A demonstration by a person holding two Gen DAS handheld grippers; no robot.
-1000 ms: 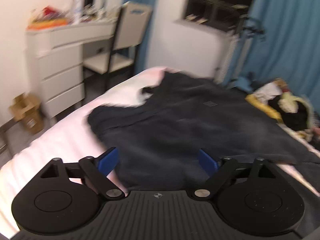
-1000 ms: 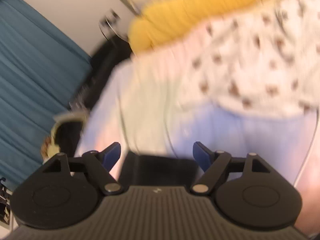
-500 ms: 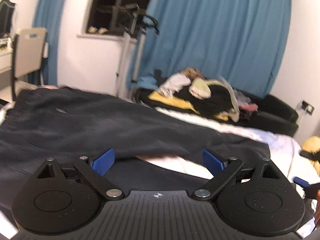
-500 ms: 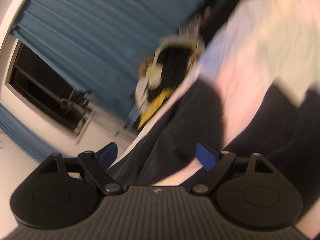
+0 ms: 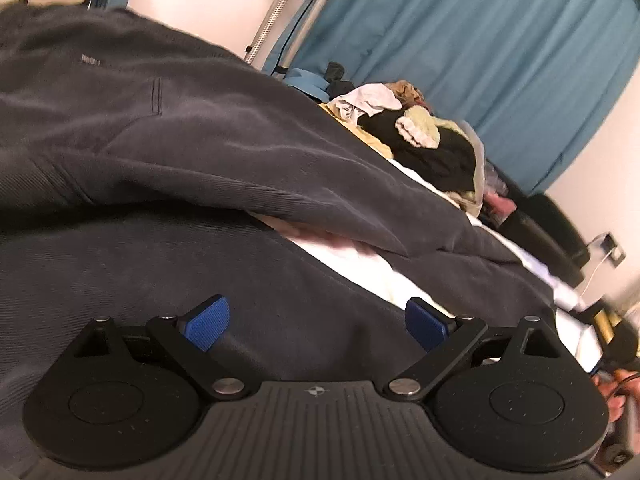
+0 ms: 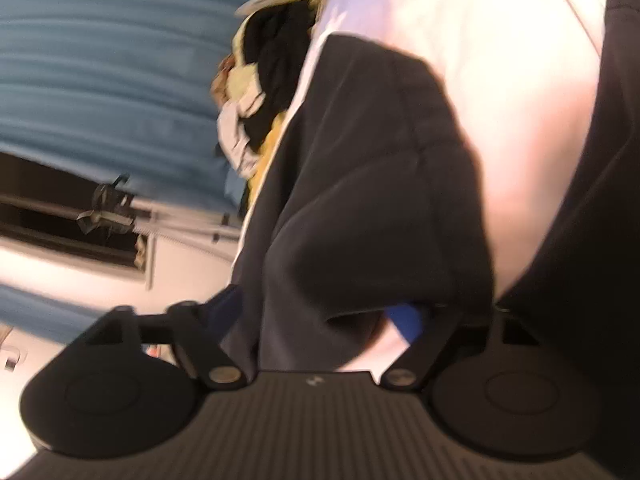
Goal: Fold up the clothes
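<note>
Dark grey trousers (image 5: 200, 140) lie spread on a bed with a pale sheet (image 5: 360, 264). My left gripper (image 5: 318, 322) hovers low over one trouser leg, open, its blue pads (image 5: 210, 318) wide apart and nothing pinched. In the right wrist view, the end of a trouser leg (image 6: 380, 200) hangs down between the fingers of my right gripper (image 6: 320, 316). Its jaws are closing around the loose fabric. The fabric hides the left pad, and the right blue pad (image 6: 404, 320) stands clear of the cloth. More of the dark garment (image 6: 592, 240) fills the right edge.
A pile of mixed clothes (image 5: 420, 140) sits beyond the bed in front of a blue curtain (image 5: 480, 40); both also show in the right wrist view, the pile (image 6: 272, 60) and the curtain (image 6: 100, 60). A hand (image 5: 612, 392) shows at the left wrist view's right edge.
Both views swung round and dropped closer to the bed. The left moved from the trousers' top end toward the legs. The right turned from patterned bedding onto the leg end, jaws narrower, fabric now between them.
</note>
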